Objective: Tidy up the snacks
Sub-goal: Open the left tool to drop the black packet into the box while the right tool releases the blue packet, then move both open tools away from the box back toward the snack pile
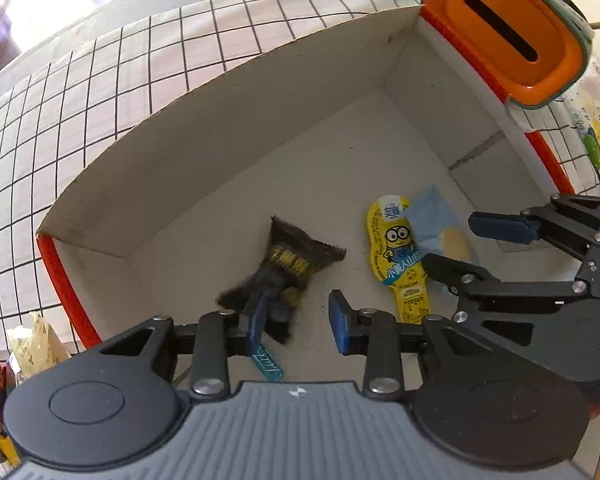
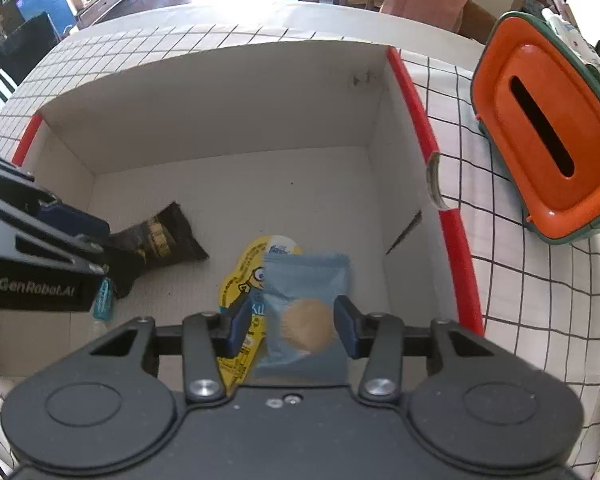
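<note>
The box (image 2: 228, 120) is matt white cardboard with glossy red tape along its edges. Inside it lie a dark crinkled foil wrapper (image 1: 288, 268), a glossy yellow plastic pouch (image 1: 400, 252) and a matt pale-blue plastic packet (image 2: 306, 300). Beside the box, the tissue holder (image 2: 548, 136) is smooth, shiny orange plastic. The checked cloth (image 1: 100, 80) beneath the box is soft and matt.

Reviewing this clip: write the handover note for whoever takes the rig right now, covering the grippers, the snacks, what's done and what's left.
Left gripper: jaws apart over the dark snack packet in the white box; one pad touches it, no grip.
Right gripper: jaws straddle the blue cookie packet, no clear squeeze; it overlaps the yellow Minion packet.
Done: three snacks in the box.
Left: more wrappers outside the box, beside its red edge.
</note>
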`<state>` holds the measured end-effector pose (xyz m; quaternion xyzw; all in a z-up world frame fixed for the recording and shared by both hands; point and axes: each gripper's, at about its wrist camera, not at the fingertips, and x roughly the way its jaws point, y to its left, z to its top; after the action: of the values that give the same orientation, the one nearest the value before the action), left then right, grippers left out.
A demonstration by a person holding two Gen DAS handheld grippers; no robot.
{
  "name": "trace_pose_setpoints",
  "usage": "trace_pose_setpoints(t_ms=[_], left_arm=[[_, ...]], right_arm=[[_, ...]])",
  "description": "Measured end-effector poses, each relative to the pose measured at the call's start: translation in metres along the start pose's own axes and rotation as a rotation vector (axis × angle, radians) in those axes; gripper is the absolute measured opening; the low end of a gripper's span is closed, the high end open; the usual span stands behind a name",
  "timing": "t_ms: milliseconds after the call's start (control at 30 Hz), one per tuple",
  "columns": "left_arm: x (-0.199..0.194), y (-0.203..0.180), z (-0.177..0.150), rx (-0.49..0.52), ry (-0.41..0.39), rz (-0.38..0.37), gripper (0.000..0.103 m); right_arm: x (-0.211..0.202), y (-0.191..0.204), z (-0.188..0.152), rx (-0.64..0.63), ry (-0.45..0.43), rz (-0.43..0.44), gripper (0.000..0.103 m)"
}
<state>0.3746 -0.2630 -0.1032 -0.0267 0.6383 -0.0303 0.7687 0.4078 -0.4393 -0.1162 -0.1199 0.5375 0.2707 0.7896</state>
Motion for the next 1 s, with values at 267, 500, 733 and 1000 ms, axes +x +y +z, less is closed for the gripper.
trace_pose_setpoints(t_ms=[267, 500, 733, 1000], left_arm=[[-0.020, 0.003, -0.012, 0.014, -0.079, -0.045, 0.044], [-0.039, 0.010, -0.024, 0.013, -0.140, -0.073, 0.046], [-0.064, 0.013, -0.044, 0.033, -0.209, -0.083, 0.046], [-0.089, 0.024, -0.069, 0.053, -0.290, -0.109, 0.051]], right_arm=[[-0.026, 0.000, -0.011, 0.048, -0.060, 0.019, 0.048], [-0.051, 0.006, -0.014, 0.082, -0.124, 0.034, 0.051], [-0.079, 0.014, -0.024, 0.112, -0.195, 0.041, 0.063], [-0.109, 0.029, -0.033, 0.136, -0.280, 0.053, 0.078]])
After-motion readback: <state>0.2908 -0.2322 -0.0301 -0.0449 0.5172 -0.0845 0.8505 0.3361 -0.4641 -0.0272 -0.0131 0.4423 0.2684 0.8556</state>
